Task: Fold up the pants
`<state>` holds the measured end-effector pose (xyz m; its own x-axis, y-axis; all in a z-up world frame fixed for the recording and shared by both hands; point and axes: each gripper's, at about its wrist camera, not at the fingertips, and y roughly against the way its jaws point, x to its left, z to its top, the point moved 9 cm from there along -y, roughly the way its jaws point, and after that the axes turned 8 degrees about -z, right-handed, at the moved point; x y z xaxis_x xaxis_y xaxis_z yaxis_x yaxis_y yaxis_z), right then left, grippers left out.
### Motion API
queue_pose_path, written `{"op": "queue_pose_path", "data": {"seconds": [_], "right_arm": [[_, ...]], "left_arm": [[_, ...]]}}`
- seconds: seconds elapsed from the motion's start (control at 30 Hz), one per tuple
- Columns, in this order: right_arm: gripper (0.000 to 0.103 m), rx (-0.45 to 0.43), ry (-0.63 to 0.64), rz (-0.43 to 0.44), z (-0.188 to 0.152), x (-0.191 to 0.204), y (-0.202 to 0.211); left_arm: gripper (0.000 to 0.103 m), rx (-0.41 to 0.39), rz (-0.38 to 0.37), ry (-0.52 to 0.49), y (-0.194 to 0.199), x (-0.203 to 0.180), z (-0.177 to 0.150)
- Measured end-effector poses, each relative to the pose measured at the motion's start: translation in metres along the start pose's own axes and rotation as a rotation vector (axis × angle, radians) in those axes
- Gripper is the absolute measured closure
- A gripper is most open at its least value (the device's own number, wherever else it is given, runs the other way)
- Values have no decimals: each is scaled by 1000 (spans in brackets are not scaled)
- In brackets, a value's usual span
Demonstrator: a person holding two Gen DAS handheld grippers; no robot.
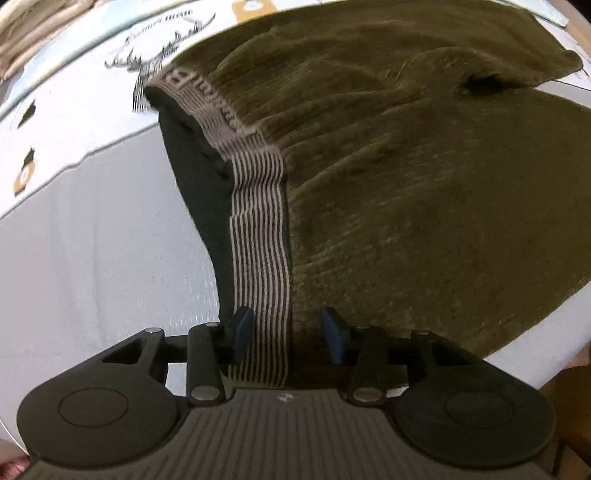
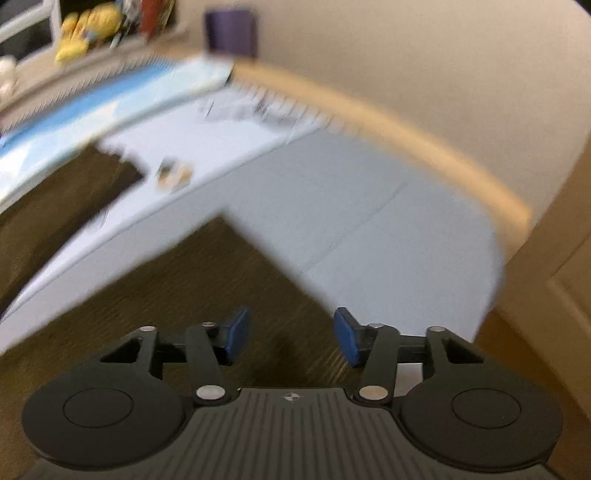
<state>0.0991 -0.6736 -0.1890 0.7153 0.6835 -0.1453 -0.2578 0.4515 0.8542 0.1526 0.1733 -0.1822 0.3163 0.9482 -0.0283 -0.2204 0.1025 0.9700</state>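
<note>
On the pale grey table [image 1: 92, 258], one pair of olive-brown ribbed pants [image 1: 406, 184], spread flat and taking up most of the surface seen from the left wrist. Waistband [image 1: 260, 229]: striped elastic in dark and light bands, running from the near edge away toward the far left, with woven lettering on its far stretch; a dark inner lining shows just beside it on the left. Left gripper [image 1: 286, 332]: black body, blue pads [image 1: 242, 328], jaws standing apart with the waistband and the adjoining ribbed cloth between them; neither pad presses on the fabric, so nothing is gripped. Right gripper [image 2: 291, 338]: same build, blue pads [image 2: 347, 336], jaws likewise parted over a corner of the pants [image 2: 184, 295]; the right wrist view is blurred, yet a clear gap shows on either side and no cloth is pinched. Under the far part of the pants, a light sheet [image 1: 110, 85] printed with a deer drawing and script. Along the table's far side in the right wrist view, a tan wooden edge [image 2: 406, 136] and a blue-and-white sheet [image 2: 110, 96]. Beyond, a dark purple box [image 2: 231, 31] and yellow items [image 2: 85, 31], too blurred to identify.
</note>
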Motion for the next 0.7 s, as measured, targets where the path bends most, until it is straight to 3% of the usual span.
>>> {"op": "queue_pose_path", "data": {"seconds": [0.07, 0.1, 0.37, 0.43, 0.7], "right_arm": [[49, 176, 51, -2, -27, 4, -24], [48, 193, 81, -21, -32, 4, -29], [48, -59, 172, 25, 4, 34, 10], [48, -115, 199, 55, 10, 52, 23], [49, -291, 207, 232, 34, 125, 89]], "left_arm": [[55, -25, -6, 31, 6, 2, 3], [55, -44, -7, 30, 9, 3, 3], [44, -179, 34, 73, 30, 7, 34], [38, -205, 48, 93, 35, 10, 43], [37, -304, 96, 168, 53, 11, 72]]}}
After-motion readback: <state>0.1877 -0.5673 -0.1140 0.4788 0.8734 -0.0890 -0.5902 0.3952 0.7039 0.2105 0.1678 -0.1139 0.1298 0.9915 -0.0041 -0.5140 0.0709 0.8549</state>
